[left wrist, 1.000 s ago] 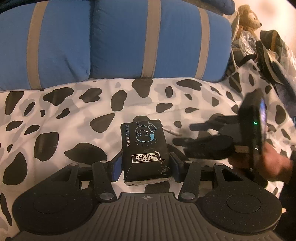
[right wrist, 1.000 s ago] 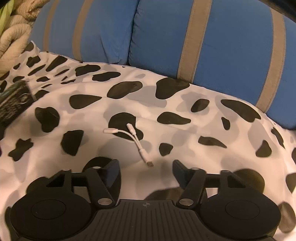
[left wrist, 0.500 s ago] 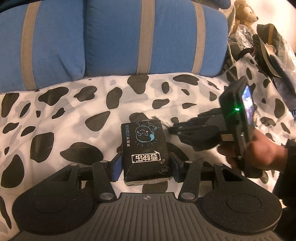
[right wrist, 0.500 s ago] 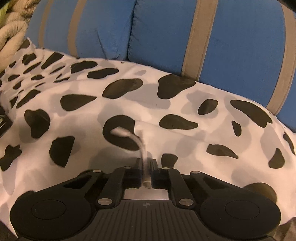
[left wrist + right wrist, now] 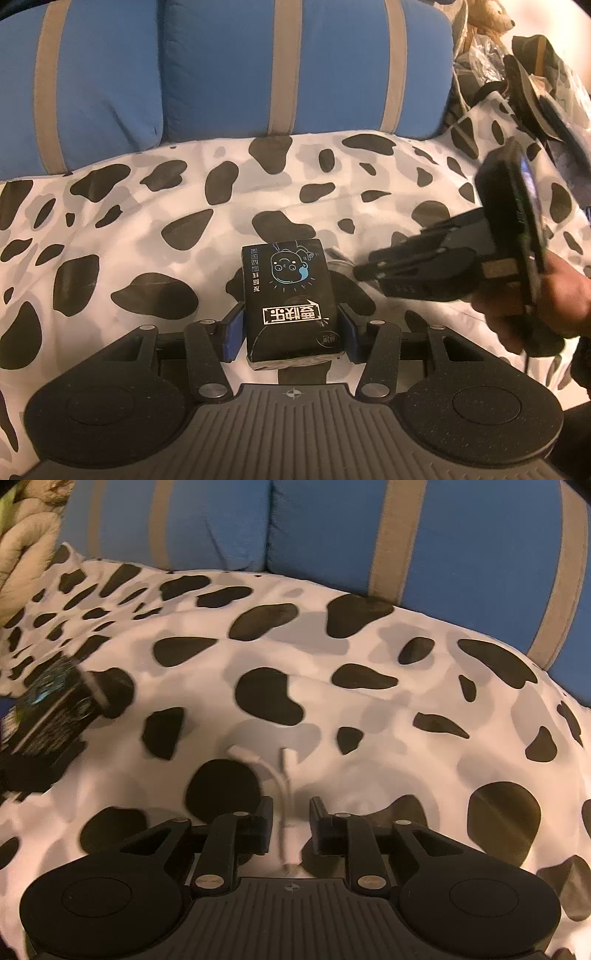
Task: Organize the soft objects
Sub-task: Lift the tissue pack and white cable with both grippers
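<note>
A black tissue pack (image 5: 291, 291) with a cartoon face and white lettering lies on the cow-print blanket (image 5: 147, 229). My left gripper (image 5: 291, 325) is shut on its near end, blue pads against both sides. The pack also shows at the left edge of the right wrist view (image 5: 51, 705). A thin white forked adapter cable (image 5: 282, 775) lies on the blanket and runs between the fingers of my right gripper (image 5: 291, 823). Those jaws are opening, with a gap on each side of the cable. In the left wrist view a hand holds the right gripper (image 5: 369, 266) just right of the pack.
Blue cushions with tan stripes (image 5: 221, 66) line the back of the blanket. A teddy bear (image 5: 487, 18) and a heap of dark clutter (image 5: 535, 85) sit at the far right. A beige knitted item (image 5: 22, 554) lies at the far left of the right wrist view.
The right gripper's jaws closed on the white cable, then parted slightly, and the cable now sits closer in between them. The left gripper kept its hold on the pack.
</note>
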### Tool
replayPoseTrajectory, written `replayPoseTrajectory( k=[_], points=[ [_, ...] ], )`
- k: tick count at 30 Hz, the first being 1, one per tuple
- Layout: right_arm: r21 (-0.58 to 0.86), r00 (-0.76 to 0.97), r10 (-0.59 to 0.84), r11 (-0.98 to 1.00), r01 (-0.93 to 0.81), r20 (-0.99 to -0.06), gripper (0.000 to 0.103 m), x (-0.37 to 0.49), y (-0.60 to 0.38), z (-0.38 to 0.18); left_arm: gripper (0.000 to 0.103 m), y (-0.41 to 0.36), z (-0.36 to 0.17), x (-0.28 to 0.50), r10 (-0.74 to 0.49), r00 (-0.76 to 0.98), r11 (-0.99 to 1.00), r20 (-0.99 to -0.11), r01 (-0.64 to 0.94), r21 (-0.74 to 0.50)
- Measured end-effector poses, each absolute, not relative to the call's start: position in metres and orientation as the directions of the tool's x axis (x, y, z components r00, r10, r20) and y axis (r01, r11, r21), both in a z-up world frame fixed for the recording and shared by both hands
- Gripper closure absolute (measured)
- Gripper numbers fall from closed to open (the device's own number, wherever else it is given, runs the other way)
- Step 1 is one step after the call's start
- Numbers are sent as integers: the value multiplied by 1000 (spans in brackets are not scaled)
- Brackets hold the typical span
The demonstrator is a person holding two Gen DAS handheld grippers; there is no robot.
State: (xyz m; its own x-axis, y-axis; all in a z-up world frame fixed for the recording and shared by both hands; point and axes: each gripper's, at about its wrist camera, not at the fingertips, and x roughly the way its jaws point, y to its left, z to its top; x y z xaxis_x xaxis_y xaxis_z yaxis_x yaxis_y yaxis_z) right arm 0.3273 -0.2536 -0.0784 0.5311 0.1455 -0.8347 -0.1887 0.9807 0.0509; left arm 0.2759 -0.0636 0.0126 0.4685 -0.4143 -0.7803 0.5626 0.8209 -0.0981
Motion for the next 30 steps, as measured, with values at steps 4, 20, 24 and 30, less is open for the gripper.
replayPoseTrajectory(
  k=[4, 20, 24, 30],
  points=[
    [55, 540, 166, 975, -216, -825, 79, 334, -248, -84, 53, -65, 10, 278, -416, 457, 820, -786, 563, -107],
    [46, 564, 153, 979, -200, -811, 99, 309, -247, -57, 53, -65, 10, 258, -387, 465, 835, -796, 544, -88],
    [54, 582, 155, 981, -187, -798, 99, 292, -251, -41, 53, -64, 14, 248, -383, 471, 836, -794, 543, -82],
    [48, 603, 149, 983, -179, -784, 99, 258, -259, -22, 53, -60, 21, 231, -404, 469, 837, -785, 536, -111]
  ],
)
